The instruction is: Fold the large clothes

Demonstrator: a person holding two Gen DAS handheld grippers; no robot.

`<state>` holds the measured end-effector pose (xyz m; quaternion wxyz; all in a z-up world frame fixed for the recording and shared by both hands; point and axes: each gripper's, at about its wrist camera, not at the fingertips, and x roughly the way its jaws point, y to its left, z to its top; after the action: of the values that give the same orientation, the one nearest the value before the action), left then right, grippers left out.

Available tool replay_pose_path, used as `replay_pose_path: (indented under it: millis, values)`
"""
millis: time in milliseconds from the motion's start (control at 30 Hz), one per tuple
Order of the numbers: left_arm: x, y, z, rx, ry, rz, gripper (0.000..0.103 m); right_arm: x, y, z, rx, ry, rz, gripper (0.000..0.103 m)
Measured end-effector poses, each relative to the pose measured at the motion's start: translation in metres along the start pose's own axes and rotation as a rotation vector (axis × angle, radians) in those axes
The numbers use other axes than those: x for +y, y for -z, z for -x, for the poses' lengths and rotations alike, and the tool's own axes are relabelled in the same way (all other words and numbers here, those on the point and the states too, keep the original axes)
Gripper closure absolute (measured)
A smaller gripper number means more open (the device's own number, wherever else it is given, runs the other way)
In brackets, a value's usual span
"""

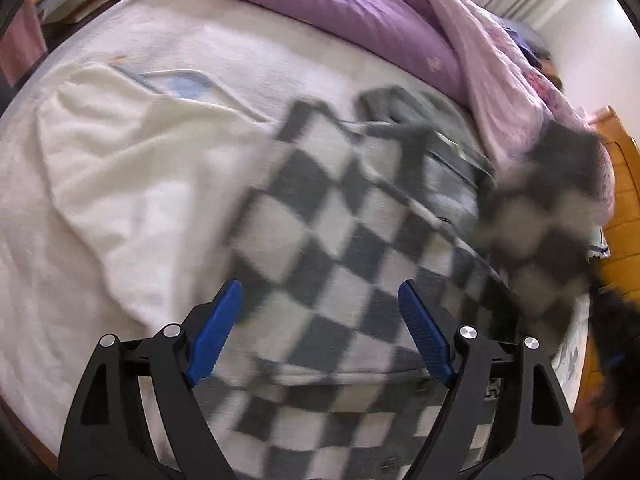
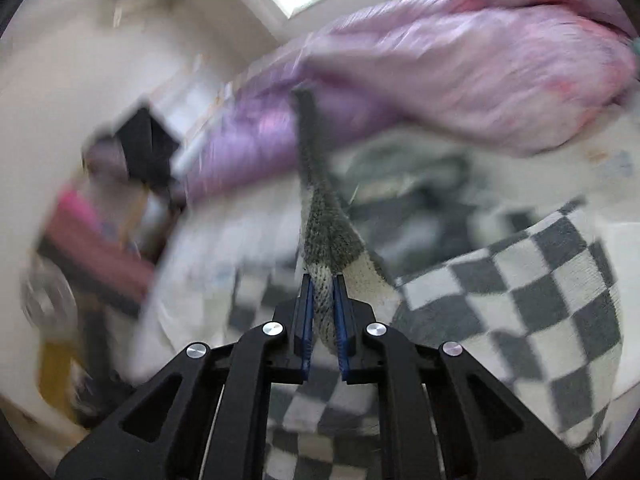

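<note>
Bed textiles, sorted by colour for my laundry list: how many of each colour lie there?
Grey-and-white checkered sweater, pinched by the right gripper: 1
White blanket: 1
Purple duvet: 1
Pink quilt: 1
Total: 4

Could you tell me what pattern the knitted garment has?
A grey-and-white checkerboard knitted garment, clearest in the left wrist view.
</note>
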<state>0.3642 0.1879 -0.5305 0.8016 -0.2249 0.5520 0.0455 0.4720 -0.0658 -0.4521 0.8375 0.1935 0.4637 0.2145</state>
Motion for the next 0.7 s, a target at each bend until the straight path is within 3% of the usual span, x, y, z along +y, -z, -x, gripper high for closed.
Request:
replay_pose_path:
  millis: [100, 200, 400, 467, 533, 600, 633, 700]
  values:
    - [0.027, 0.0, 0.006, 0.008, -0.012, 0.023, 0.022, 0.019, 0.043, -0.061, 0.161, 0.035, 0.039, 0.094]
    - [0.045, 0.004, 0.011, 0.017, -0.01, 0.032, 0.022, 0.021, 0.077, -0.088, 0.291, 0.094, 0.071, 0.091]
    - [0.048, 0.003, 0.006, 0.04, 0.062, 0.051, 0.022, 0.006, 0.076, -0.021, 0.242, 0.061, 0.045, 0.075]
    - [0.04, 0.002, 0.002, 0.04, 0.083, 0.056, 0.022, -0.011, 0.066, 0.006, 0.186, 0.138, 0.03, 0.07]
    - [0.03, -0.001, -0.002, 0.033, 0.093, 0.045, 0.022, -0.05, 0.046, 0.036, 0.118, 0.277, -0.005, 0.067]
    - [0.019, -0.005, -0.009, 0.032, 0.085, 0.017, 0.021, -0.085, 0.029, 0.049, 0.091, 0.354, -0.03, 0.066]
    - [0.014, -0.007, -0.012, 0.031, 0.079, 0.005, 0.021, -0.101, 0.024, 0.047, 0.104, 0.356, -0.048, 0.065]
    - [0.006, -0.009, -0.018, 0.028, 0.074, -0.015, 0.02, -0.139, 0.018, 0.027, 0.234, 0.256, -0.135, 0.069]
